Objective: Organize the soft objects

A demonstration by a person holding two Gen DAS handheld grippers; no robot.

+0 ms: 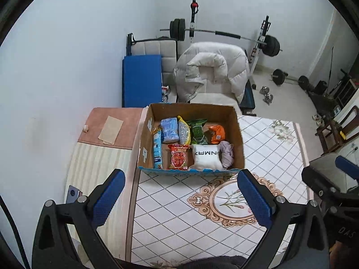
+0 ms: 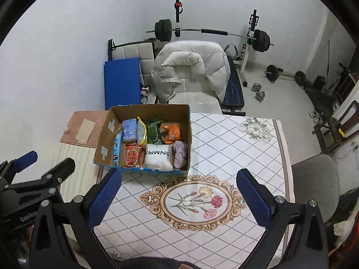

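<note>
A cardboard box (image 1: 236, 121) stands on the table's far left part and also shows in the right wrist view (image 2: 104, 134). It holds several soft items: a white pillow (image 1: 207, 157), a lilac cloth (image 1: 227, 153), a red packet (image 1: 178, 157), a blue pack (image 1: 169, 130), a green packet (image 1: 198, 130) and an orange packet (image 1: 216, 133). My left gripper (image 1: 181, 196) is open and empty, just short of the box. My right gripper (image 2: 179, 196) is open and empty over the table's flower medallion (image 2: 194, 201). The pillow (image 2: 158, 157) and red packet (image 2: 132, 155) show there too.
The table carries a diamond-pattern cloth (image 2: 235, 143). A pink-topped side cabinet (image 1: 112, 130) stands left of it. Behind are a chair with a white puffer jacket (image 1: 213, 71), a blue mat (image 1: 141, 80) and a barbell rack (image 1: 224, 33). A grey chair (image 2: 314, 179) stands at right.
</note>
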